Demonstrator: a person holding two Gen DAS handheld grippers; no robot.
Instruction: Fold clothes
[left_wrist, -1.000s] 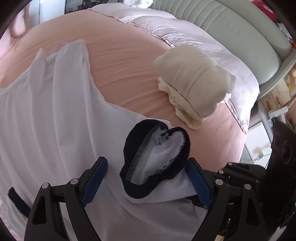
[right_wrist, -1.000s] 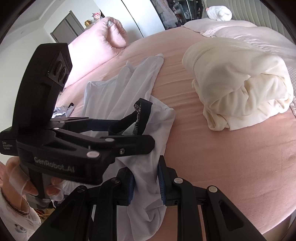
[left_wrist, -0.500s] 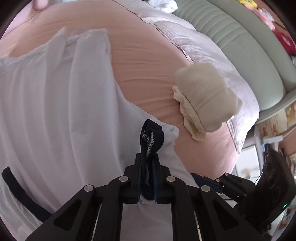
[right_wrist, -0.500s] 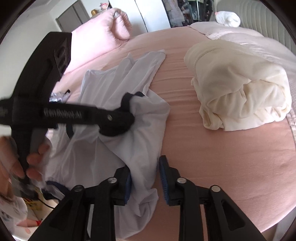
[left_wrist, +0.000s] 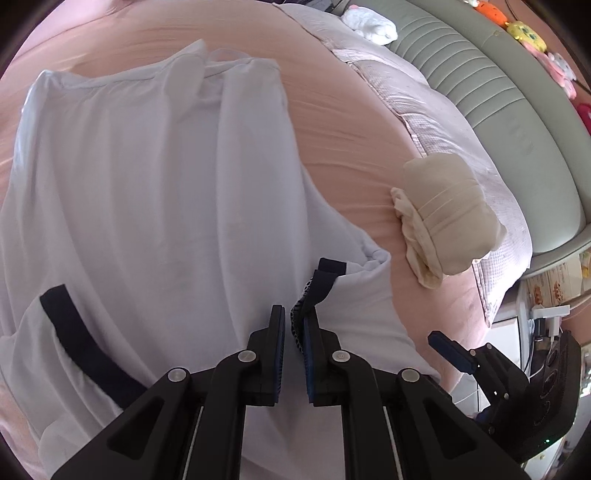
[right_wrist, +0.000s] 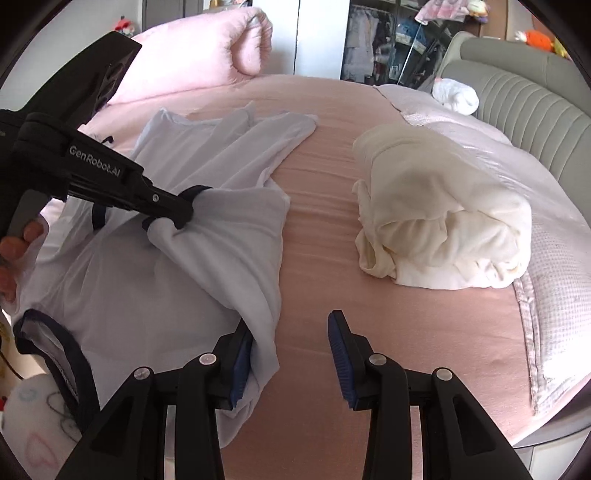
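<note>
On the left of the pink bed (left_wrist: 351, 122) a white shirt (left_wrist: 147, 206) with dark navy trim is spread, its collar end toward the far side and its near edge hanging toward the grippers. The left gripper (left_wrist: 293, 317) is clenched on the navy-edged sleeve cuff (left_wrist: 317, 286), which is pinched between its jaws and lifted clear of the shirt body. From the right wrist view the same grip is seen from the side, with a person's fingers (right_wrist: 18, 243) wrapped round the handle.

Further right, the right gripper (right_wrist: 291, 343) is seen with its jaws having just been opening; a fold of the shirt's side hem lies against the left pad only, so nothing is grasped. Well apart on the right a folded cream garment (right_wrist: 439, 218) rests on the bed.

The step in hand is judged to be the folding-in of the sleeve. Next, the pinched cuff is probably to be carried across the shirt body and laid flat, while a fresh hold on the hem is needed by the right gripper.
</note>
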